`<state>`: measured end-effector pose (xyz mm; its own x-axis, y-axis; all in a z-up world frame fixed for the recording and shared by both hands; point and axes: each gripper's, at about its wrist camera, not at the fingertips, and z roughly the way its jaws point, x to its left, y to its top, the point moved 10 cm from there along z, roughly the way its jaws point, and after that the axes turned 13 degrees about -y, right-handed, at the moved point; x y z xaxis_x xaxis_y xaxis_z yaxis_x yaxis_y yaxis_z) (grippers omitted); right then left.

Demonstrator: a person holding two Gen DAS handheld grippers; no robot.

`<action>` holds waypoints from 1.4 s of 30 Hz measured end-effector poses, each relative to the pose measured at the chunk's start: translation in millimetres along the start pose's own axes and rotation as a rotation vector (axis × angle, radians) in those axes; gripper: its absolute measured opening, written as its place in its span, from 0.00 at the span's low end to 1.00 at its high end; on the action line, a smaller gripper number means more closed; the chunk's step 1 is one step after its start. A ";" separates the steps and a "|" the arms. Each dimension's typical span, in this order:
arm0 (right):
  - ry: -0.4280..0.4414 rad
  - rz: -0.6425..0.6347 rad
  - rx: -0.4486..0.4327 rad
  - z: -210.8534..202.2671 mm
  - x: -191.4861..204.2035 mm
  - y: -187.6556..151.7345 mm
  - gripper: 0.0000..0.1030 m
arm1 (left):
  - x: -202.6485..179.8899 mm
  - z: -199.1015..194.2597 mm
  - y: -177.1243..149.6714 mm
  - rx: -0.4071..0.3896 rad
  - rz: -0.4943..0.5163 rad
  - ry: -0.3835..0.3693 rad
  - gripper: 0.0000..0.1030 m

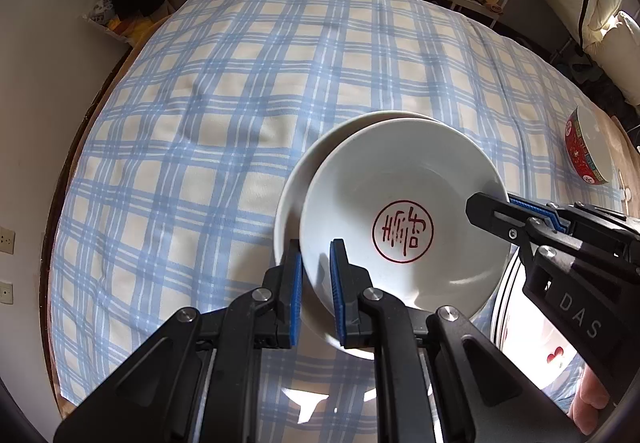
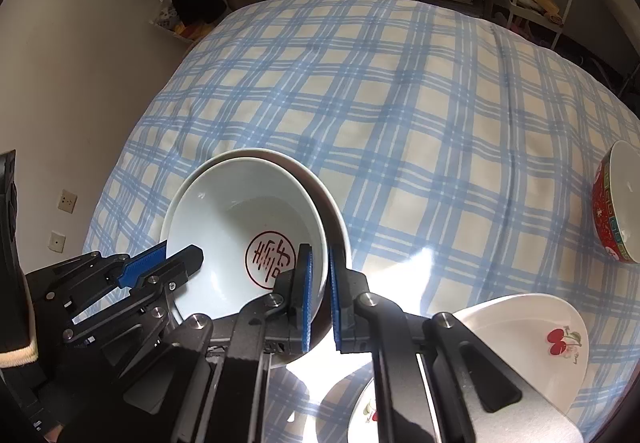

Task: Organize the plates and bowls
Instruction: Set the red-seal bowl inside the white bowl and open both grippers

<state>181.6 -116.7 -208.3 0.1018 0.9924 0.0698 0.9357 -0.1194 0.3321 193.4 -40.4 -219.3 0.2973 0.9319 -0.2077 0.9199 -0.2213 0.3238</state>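
While clamped at opposite rims by left gripper (image 1: 316, 283) and right gripper (image 2: 320, 299), shows white bowl (image 1: 404, 219), red round seal inside, nested in another.

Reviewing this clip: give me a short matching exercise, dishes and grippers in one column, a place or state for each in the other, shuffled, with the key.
1. seal bowl
2. red-patterned bowl
3. cherry plate
4. left gripper

A. lying on the cloth, near right
B. clamped on the seal bowl's near-left rim
C. nested in another white bowl
D. far right on the cloth, untouched

Pairs: 1-C, 2-D, 3-A, 4-B
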 end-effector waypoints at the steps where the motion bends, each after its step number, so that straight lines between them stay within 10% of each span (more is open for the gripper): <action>1: 0.003 0.001 0.002 -0.3 -0.7 0.1 0.09 | 0.5 0.0 0.3 -0.001 -0.001 0.000 0.13; 36: 0.027 0.043 -0.023 -28.0 -16.9 1.4 0.14 | -5.1 -26.6 4.6 -0.078 0.018 0.026 0.15; 42: 0.012 0.060 -0.065 -46.3 -33.8 8.4 0.41 | -11.3 -37.6 9.6 -0.098 0.030 0.023 0.18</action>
<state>170.5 -152.8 -164.4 0.1523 0.9830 0.1028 0.9041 -0.1805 0.3873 189.2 -42.3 -179.2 0.3175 0.9319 -0.1754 0.8808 -0.2213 0.4186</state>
